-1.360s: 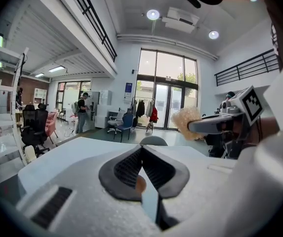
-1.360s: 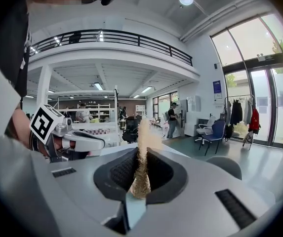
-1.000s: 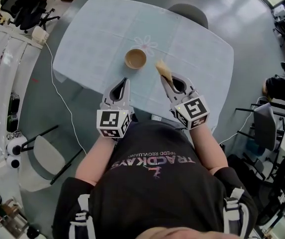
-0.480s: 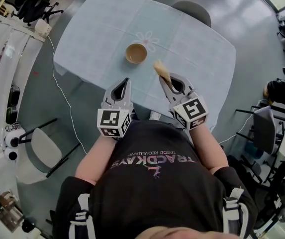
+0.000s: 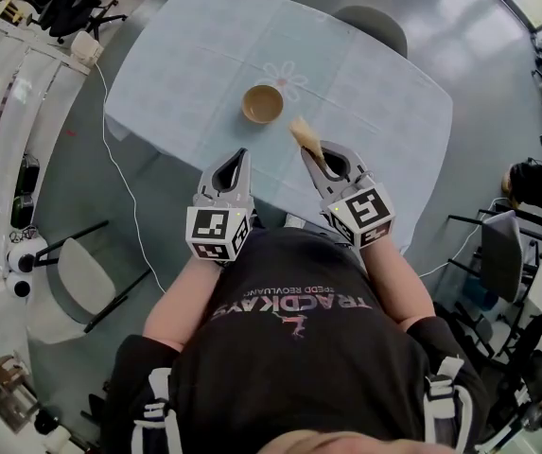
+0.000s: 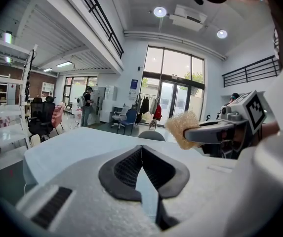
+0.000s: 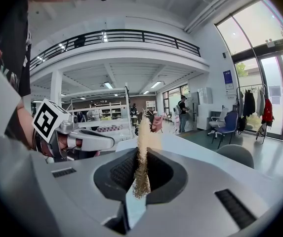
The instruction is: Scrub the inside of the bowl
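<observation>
A small tan bowl [image 5: 263, 103] stands upright on the pale blue tablecloth [image 5: 185, 60], near a flower print. My right gripper [image 5: 310, 148] is shut on a tan scrubbing sponge [image 5: 305, 134], whose free end points toward the bowl from its right front, a little short of it. In the right gripper view the sponge [image 7: 142, 158] stands edge-on, pinched between the jaws. My left gripper [image 5: 239, 153] is shut with nothing in it, held over the table's near edge, below the bowl. The left gripper view shows the sponge [image 6: 182, 128] in the other gripper; the bowl is hidden there.
A grey chair [image 5: 372, 25] stands at the table's far side and a white chair [image 5: 79, 287] to the left of the person. White shelving [image 5: 6, 130] and a cable [image 5: 114, 168] run along the left. More chairs [image 5: 498, 244] crowd the right.
Both grippers hold nearly the same pose. The head view has shifted slightly, so the table and bowl sit a little lower and further right in the picture.
</observation>
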Available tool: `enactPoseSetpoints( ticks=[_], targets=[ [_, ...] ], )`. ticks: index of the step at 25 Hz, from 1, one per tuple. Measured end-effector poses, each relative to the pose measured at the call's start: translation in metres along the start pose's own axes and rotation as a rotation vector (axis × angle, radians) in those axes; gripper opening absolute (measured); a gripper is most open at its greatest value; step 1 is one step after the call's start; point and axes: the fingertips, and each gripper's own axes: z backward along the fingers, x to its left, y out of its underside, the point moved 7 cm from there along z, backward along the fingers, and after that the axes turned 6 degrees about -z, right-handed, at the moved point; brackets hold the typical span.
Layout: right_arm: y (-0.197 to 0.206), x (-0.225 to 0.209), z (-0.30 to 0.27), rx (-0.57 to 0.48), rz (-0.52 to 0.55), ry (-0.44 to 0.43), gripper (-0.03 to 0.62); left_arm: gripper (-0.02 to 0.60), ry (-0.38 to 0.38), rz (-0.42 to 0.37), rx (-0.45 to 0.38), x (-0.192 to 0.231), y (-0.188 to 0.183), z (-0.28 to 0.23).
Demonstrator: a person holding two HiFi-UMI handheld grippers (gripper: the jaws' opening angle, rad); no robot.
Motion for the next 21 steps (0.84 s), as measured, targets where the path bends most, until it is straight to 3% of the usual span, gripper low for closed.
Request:
enactPoseSetpoints(
  ticks=[21],
  targets=[
    [0.002, -0.003, -0.012, 0.019, 0.016, -0.05, 0.031, 0.017, -0.017, -0.002, 0.016, 0.001, 0.003, -0.003]
  ],
)
